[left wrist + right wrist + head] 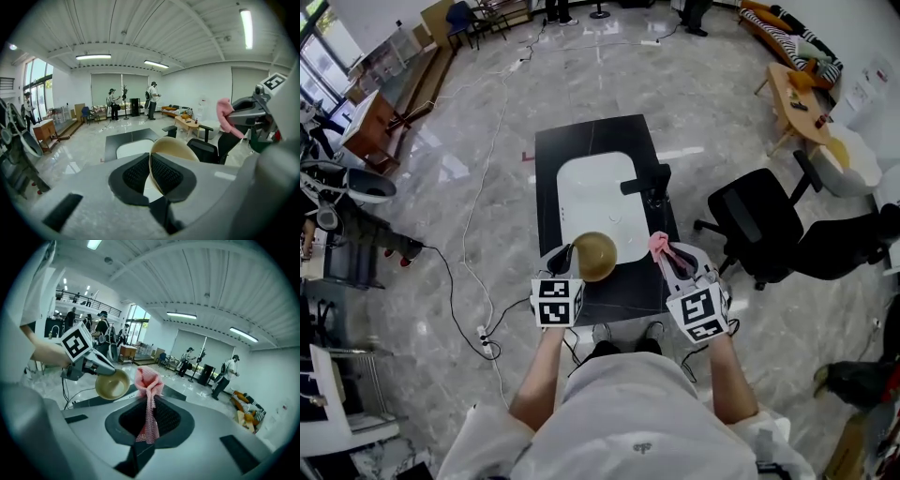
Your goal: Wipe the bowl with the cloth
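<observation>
your left gripper (572,260) clamped on the tan bowl's (596,255) rim, your right gripper (667,257) pinching the pink cloth (658,244), both above the black table (558,150)

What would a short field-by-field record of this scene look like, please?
left claw: shut on the rim of the bowl
right claw: shut on the cloth
bowl: tan, held in the air, inside facing the right claw
cloth: pink, bunched above the claw, apart from the bowl
table: black, white basin set into it
wiping: not yet begun
</observation>
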`<state>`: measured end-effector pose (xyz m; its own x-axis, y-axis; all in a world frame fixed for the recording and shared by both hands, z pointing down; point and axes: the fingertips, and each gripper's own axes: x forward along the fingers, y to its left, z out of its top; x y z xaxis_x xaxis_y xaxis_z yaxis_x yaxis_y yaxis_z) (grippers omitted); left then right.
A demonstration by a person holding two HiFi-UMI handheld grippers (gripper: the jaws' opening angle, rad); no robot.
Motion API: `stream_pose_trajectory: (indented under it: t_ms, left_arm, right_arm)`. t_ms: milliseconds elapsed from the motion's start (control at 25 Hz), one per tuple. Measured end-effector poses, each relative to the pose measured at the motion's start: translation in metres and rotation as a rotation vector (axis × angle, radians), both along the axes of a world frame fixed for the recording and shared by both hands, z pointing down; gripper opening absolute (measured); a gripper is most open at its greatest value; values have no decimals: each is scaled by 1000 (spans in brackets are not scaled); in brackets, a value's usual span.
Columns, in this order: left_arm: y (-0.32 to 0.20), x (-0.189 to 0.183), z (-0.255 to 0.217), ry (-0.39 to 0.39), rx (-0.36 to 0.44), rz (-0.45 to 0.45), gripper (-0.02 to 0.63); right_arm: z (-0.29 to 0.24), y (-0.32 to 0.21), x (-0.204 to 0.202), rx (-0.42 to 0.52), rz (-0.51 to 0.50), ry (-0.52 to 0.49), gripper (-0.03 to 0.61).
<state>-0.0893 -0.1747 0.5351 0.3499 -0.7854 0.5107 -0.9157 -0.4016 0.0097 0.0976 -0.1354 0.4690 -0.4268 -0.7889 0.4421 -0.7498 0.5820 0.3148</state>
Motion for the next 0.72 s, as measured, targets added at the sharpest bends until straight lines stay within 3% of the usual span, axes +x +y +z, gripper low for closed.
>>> stream_pose_trajectory:
  t_ms: [160,720]
  left_arm:
    - [-2,16,39,56,-111,20,25]
    - [10,84,165,89,-379,101,25]
  right_arm:
    - [19,13,18,-75,52,-68,26]
    - [71,43,66,-248,183,-144,26]
